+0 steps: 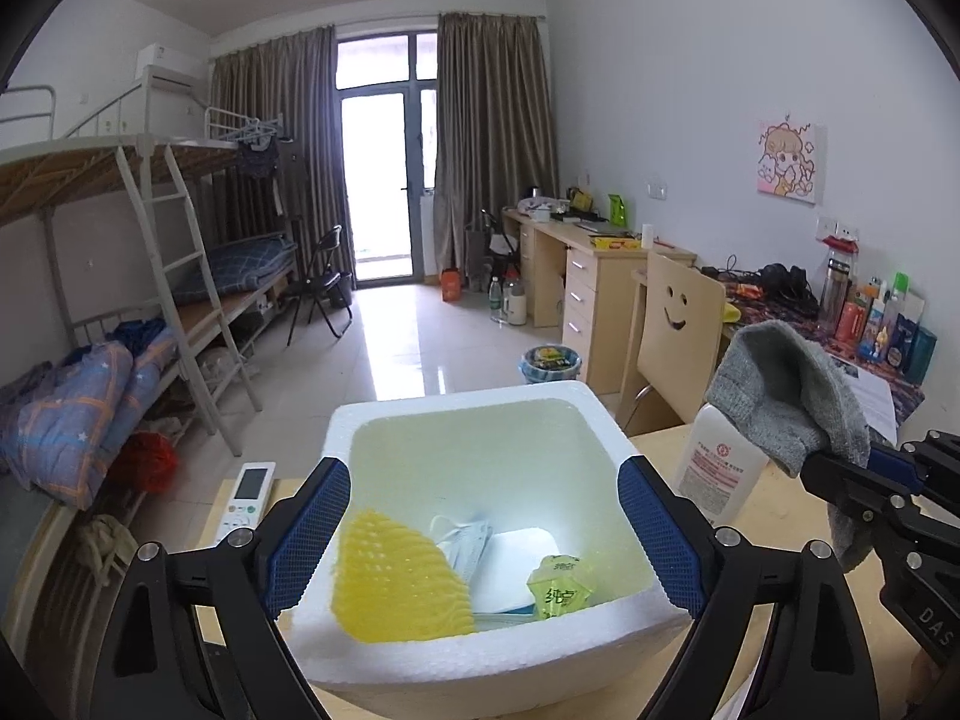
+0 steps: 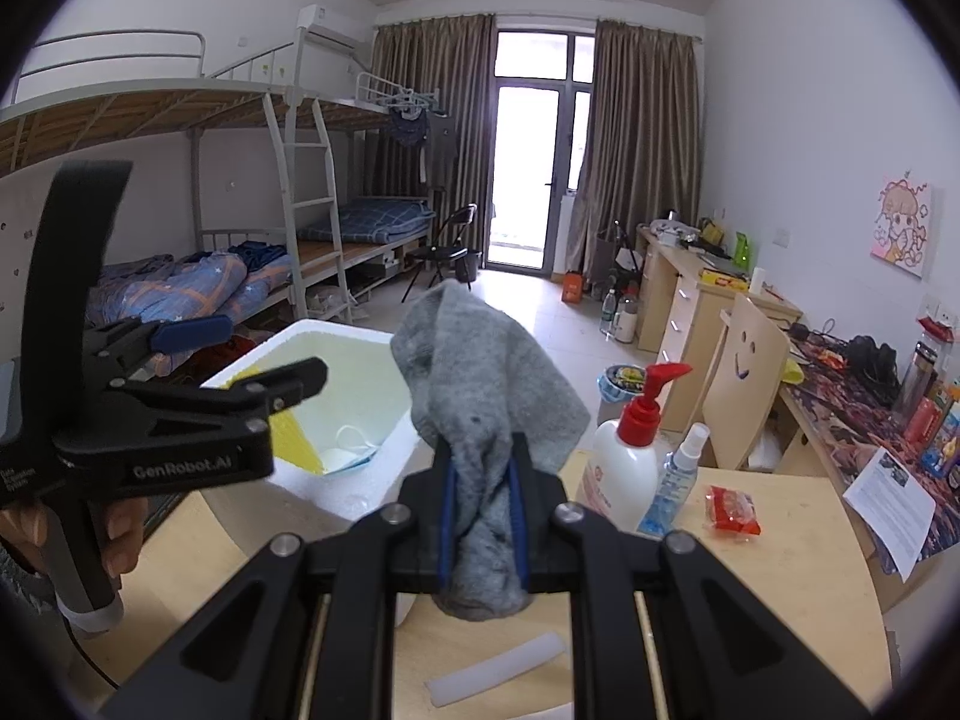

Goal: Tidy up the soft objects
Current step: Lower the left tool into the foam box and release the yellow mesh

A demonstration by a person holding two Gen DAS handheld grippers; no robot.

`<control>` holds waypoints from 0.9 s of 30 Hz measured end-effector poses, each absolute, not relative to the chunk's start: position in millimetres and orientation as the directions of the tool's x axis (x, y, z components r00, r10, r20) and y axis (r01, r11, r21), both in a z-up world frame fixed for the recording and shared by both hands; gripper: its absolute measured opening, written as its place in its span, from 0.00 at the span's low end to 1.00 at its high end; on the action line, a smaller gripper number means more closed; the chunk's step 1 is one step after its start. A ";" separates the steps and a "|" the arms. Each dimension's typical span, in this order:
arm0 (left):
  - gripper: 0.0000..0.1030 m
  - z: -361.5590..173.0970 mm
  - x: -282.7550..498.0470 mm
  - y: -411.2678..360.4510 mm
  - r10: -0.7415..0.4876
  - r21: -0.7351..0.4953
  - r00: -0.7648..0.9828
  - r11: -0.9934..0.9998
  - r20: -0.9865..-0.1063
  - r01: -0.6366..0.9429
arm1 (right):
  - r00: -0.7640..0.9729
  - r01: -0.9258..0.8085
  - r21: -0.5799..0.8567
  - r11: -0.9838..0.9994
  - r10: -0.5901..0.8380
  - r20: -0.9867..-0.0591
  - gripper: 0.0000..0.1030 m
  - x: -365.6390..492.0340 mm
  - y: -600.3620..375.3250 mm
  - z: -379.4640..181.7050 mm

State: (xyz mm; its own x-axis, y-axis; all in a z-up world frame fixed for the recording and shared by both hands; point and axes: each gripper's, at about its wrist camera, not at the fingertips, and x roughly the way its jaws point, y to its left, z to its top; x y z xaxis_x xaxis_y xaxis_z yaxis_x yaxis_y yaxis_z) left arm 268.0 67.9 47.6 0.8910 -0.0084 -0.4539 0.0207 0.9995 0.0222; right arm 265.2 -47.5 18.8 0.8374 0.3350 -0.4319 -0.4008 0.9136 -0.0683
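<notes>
We hold left gripper (image 1: 483,531) wide open, nothing between fingers. White foam box (image 1: 456,414) sits right under and ahead of them. Inside box: yellow sponge (image 1: 399,582), mask (image 1: 465,543), small green packet (image 1: 555,588). Our right gripper (image 2: 483,516) squeezes gray sock (image 2: 480,372); sock pokes up past fingertips. Pump bottle (image 2: 624,468) just right of sock.

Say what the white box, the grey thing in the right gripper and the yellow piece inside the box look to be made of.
White box: likely foam polystyrene, matte, beaded thick walls. Grey sock, pinched in the right gripper: knitted fabric, fuzzy, drooping in folds. Yellow sheet: apparently soft foam netting, ribbed and translucent.
</notes>
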 end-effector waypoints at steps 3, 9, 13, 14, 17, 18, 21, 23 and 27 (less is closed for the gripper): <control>0.89 52.3 264.1 70.3 -0.016 0.015 0.899 1.000 -0.439 0.025 | 0.836 -0.402 -0.070 0.913 0.335 -0.433 0.18 265.2 -45.1 18.5; 0.89 59.8 252.8 75.4 -0.003 0.028 0.916 0.999 -0.402 0.016 | 0.835 -0.409 -0.072 0.910 0.341 -0.432 0.18 265.2 -43.3 18.6; 0.89 60.5 246.1 84.0 0.022 0.028 0.918 1.000 -0.396 -0.012 | 0.830 -0.420 -0.076 0.904 0.349 -0.435 0.18 268.6 -38.0 18.8; 0.89 61.4 243.8 87.3 0.029 0.024 0.919 0.999 -0.393 -0.021 | 0.829 -0.424 -0.077 0.903 0.352 -0.434 0.18 269.5 -36.7 19.2; 0.89 61.1 237.3 97.5 0.049 0.020 0.920 0.999 -0.388 -0.045 | 0.823 -0.440 -0.078 0.895 0.366 -0.434 0.18 270.8 -30.3 20.1; 0.89 61.2 235.6 99.8 0.057 0.020 0.920 0.998 -0.387 -0.053 | 0.821 -0.446 -0.079 0.891 0.372 -0.434 0.18 270.9 -28.4 20.3; 0.89 62.0 228.6 107.6 0.084 0.029 0.920 0.996 -0.382 -0.079 | 0.812 -0.467 -0.082 0.880 0.391 -0.433 0.18 271.5 -20.2 20.6; 0.89 62.2 223.4 113.0 0.106 0.042 0.919 0.994 -0.379 -0.097 | 0.804 -0.484 -0.082 0.871 0.406 -0.434 0.18 273.0 -13.4 20.8; 0.89 61.2 213.7 123.9 0.144 0.052 0.916 0.990 -0.375 -0.134 | 0.790 -0.511 -0.079 0.856 0.431 -0.435 0.18 274.5 1.8 20.1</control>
